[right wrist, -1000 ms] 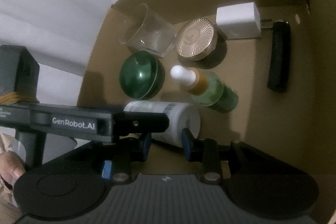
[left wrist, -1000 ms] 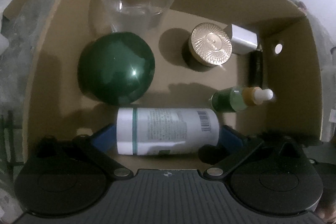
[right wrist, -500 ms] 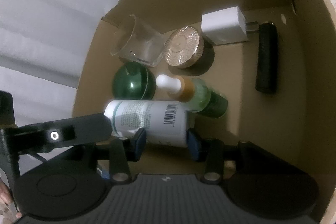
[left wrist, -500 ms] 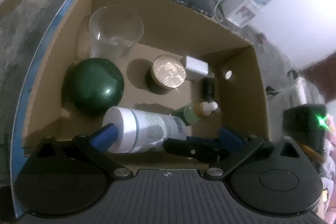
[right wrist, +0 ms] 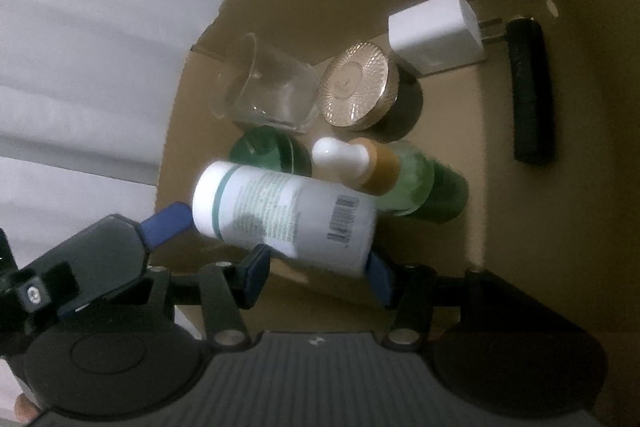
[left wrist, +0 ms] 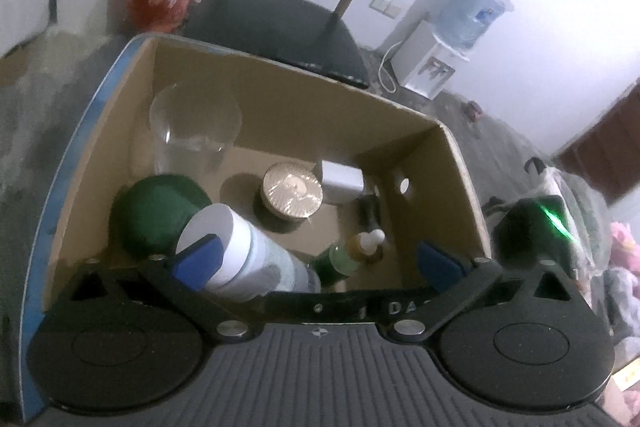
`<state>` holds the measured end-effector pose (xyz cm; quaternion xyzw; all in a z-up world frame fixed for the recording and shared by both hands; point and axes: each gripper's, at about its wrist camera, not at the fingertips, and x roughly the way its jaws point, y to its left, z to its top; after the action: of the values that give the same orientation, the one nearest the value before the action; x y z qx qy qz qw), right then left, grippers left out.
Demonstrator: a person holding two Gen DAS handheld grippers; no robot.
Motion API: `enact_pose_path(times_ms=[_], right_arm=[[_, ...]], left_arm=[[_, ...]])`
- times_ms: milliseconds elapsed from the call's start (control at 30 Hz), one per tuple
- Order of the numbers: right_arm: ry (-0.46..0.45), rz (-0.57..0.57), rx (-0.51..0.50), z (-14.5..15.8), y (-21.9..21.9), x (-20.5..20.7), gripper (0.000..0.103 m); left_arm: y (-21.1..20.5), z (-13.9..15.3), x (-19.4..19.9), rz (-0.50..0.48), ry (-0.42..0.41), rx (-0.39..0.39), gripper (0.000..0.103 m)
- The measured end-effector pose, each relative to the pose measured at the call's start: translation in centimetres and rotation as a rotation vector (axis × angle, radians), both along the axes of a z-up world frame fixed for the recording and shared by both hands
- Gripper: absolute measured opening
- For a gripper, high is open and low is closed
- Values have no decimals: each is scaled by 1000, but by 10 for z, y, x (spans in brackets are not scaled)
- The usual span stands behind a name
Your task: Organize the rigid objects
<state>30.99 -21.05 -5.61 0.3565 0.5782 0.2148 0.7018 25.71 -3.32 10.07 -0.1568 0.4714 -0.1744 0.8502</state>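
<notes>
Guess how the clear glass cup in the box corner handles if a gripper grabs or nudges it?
The glass cup looks smooth and clear, so probably slippery and breakable under a hard squeeze. It stands upright on a narrower base, wider at the rim, so a high push may tip it. It looks empty, so likely light.

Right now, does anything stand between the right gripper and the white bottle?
Nothing visible does. The white bottle has its base end between the jaws of the right gripper, which are opening. The green dropper bottle lies just beyond it, not in the way.
</notes>
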Motion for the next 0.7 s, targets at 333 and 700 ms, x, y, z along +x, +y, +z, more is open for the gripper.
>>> enact_pose_path(times_ms=[333, 700], right_arm=[[-72, 35, -86, 15, 8, -13, 68], [-196, 62, -189, 54, -6, -39, 70]], left_arm=[[5, -21, 14, -42, 144, -174, 102], [42, 34, -24, -25, -107, -120, 102]])
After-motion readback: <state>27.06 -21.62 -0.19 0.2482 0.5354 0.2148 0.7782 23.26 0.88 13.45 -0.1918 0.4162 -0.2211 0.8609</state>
